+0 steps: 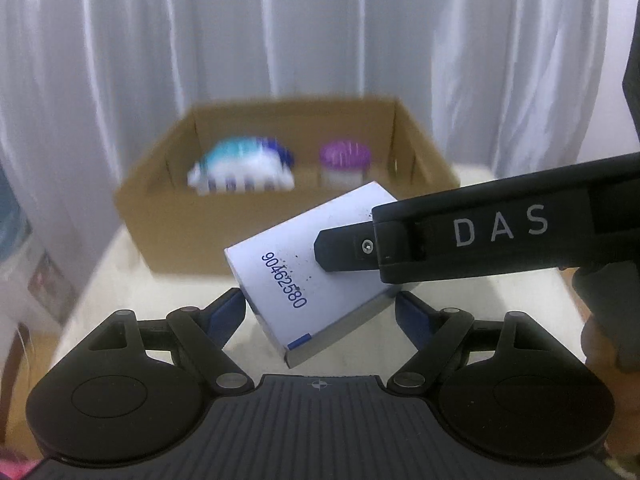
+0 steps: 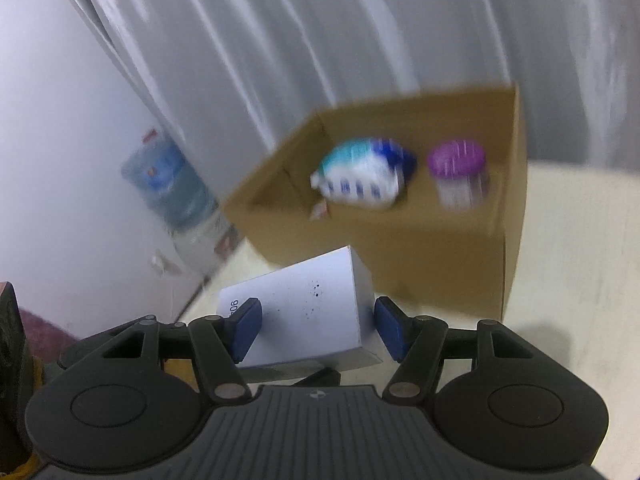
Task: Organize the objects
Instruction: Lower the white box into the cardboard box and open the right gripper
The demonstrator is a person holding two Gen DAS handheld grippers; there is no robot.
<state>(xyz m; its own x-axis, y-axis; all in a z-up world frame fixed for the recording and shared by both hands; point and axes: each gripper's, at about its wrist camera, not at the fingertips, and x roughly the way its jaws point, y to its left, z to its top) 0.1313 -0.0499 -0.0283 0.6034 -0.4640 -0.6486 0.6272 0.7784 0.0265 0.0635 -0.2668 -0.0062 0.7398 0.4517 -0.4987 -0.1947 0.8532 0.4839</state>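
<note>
So far a pack [image 1: 244,174] and purple-lidded jar [image 1: 344,162] sat in the carton [image 1: 168,216], while both my left gripper [image 1: 320,312] and right gripper [image 2: 316,326] clamped the white box [image 1: 316,280] mid-air just before it, not yet in.

Soft, even, bright indoor light. Cardboard box [image 1: 280,184] and contents motion-blurred in both views; white carton [image 1: 312,276] sharp. Faint shadows on worktop [image 2: 560,304]. Fisheye bends edges, corners dark.
</note>
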